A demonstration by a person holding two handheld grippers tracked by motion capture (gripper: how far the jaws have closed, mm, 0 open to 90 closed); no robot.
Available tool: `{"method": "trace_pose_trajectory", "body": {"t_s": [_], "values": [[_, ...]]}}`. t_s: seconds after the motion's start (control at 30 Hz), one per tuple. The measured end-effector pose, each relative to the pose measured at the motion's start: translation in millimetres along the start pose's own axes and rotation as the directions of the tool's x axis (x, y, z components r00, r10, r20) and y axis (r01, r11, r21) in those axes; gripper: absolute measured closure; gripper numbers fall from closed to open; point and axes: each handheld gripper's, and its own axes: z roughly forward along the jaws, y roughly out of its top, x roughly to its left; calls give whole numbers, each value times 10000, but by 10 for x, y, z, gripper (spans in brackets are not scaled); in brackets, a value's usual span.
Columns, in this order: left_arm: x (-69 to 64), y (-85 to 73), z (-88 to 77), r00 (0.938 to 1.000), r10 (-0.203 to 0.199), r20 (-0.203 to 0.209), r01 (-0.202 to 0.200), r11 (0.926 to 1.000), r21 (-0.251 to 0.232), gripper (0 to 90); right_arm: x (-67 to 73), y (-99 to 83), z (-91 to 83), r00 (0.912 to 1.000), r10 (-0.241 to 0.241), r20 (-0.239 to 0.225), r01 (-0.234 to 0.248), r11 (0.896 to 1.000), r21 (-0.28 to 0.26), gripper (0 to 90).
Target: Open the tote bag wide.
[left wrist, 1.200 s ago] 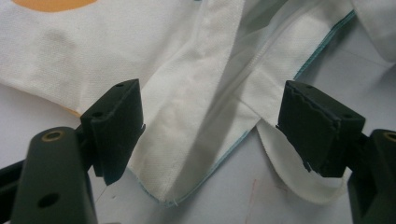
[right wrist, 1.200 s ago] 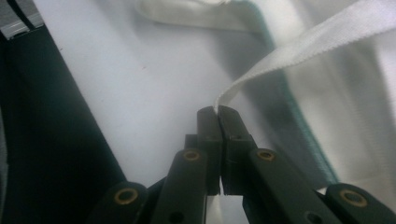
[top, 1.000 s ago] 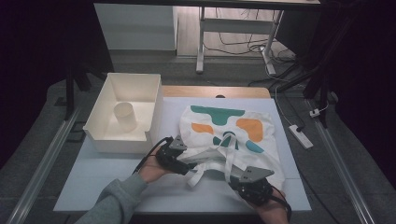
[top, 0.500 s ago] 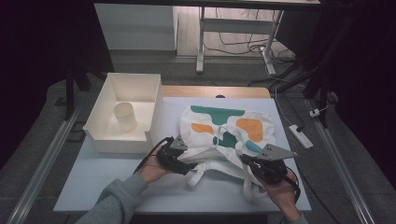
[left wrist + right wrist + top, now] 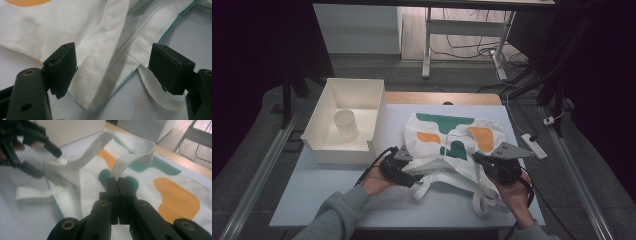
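Lying flat on the counter (image 5: 312, 200) beside a white bin (image 5: 324, 150), the tote bag (image 5: 452, 142) is only partly handled. One handle strap (image 5: 130, 157) is pinched in the pressed-together right tongs (image 5: 117, 182) and lifted clear of the cloth. The left tongs (image 5: 112, 65) are spread over the bag's corner, gripping nothing. By judgement, the opening or folding itself is yet to be done.

Cream cloth tote bag (image 5: 452, 145), printed with green and orange shapes, lies flat right of centre in the high view. One strap (image 5: 130, 152) arches upward; the other strap (image 5: 484, 200) trails toward the lower edge.
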Motion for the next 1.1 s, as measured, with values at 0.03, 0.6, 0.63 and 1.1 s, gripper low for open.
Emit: {"method": "trace_pose_trajectory", "body": {"t_s": [0.03,0.6,0.63,1.1], "values": [[0,0,0,10000,-8,-3,8,10000,-5,229,-21,23,-18,9999,126,21,-126,9998,-146,890],[2,0,9,10000,67,-5,-67,10000,64,228,-583,142,119,9883,887,1241,-807,9944,-680,889],[1,0,9,10000,68,-9,-67,10000,68,228,-611,138,150,9876,917,1276,-841,9945,-632,890],[-3,-7,19,10000,67,-16,-66,9999,146,225,-955,-84,603,9765,1383,1650,-1489,9874,533,889]]}}
